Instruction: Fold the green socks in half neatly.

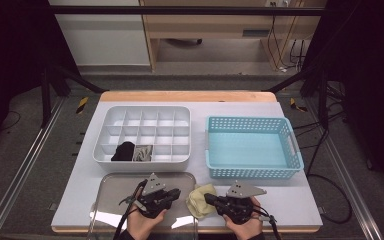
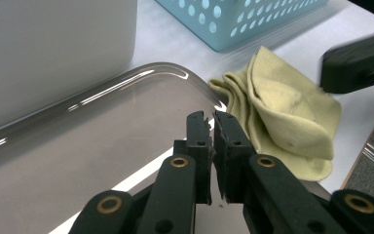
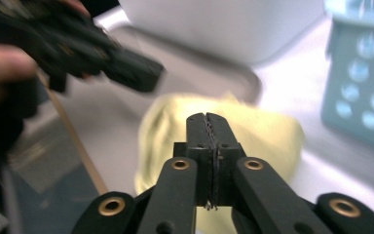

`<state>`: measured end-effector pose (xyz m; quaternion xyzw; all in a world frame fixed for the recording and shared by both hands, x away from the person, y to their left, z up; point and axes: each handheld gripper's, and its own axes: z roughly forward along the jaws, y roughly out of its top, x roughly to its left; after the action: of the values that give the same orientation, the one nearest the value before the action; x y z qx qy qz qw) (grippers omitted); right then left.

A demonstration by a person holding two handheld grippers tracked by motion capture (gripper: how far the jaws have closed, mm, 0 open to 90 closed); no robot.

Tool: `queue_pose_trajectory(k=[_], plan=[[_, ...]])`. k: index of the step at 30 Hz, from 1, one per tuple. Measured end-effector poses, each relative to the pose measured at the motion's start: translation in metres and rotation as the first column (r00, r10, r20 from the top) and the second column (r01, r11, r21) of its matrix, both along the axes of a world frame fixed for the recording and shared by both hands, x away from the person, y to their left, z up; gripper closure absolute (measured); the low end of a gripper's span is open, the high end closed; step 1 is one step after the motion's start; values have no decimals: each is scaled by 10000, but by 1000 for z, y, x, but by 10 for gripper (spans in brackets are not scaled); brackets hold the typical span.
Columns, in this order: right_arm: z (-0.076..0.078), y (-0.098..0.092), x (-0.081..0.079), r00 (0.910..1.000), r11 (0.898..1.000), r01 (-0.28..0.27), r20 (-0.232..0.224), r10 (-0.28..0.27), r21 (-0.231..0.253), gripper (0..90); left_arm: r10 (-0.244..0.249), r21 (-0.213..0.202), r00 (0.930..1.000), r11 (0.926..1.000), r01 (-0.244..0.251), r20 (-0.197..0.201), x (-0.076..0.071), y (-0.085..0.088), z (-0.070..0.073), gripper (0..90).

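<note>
Hands low at the near edge of the table, both grippers pointing inward at each other. On the left, the left gripper (image 1: 174, 192) hangs over a clear tray (image 1: 111, 200), jaws all but closed with only a sliver of gap and nothing between them. Just off the tray's right rim lies the pale yellow cloth (image 1: 200, 200), soft and knit-looking, folded over on itself in rumpled layers with a rounded flap on top, flat on the white tabletop (image 1: 290, 192). To its right, the right gripper (image 1: 209, 198) has its tip at the cloth's edge, jaws pressed fully together; whether any fabric is pinched in them I can't tell. Further back sit a white divided organizer (image 1: 142, 134) holding a black item and a grey one, and a light blue basket (image 1: 252, 147).
</note>
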<state>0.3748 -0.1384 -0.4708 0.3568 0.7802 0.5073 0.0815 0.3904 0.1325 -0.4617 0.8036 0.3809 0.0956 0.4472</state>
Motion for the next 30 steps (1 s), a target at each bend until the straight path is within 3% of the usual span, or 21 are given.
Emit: queue_pose_trajectory(k=[5,10,16,20,23,26,30], plan=[[-15,6,2,9994,9986,-156,-327,140,-506,900,-110,-203,9996,9997,115,250,-1,-3,12,844],[-22,14,2,9993,9953,-256,-287,231,-931,900,-345,-299,9980,9989,361,537,-3,-13,25,829],[-12,5,3,9999,9986,-119,-37,117,-511,900,-754,-177,9959,9969,763,491,-4,-39,25,800],[-4,-10,6,9978,9979,602,298,-594,-240,892,-938,127,9946,9956,933,437,-2,-53,22,780],[-1,-22,4,9942,9943,1028,350,-1018,-294,820,-1019,277,9938,9945,1008,435,0,-62,22,802],[-2,-25,2,9934,9932,1127,254,-1120,-292,780,-1056,425,9936,9937,1039,412,1,-67,21,823],[-8,-28,-2,9939,9932,1098,-43,-1101,-380,685,-1081,1069,9939,9887,1052,216,4,-76,13,867]])
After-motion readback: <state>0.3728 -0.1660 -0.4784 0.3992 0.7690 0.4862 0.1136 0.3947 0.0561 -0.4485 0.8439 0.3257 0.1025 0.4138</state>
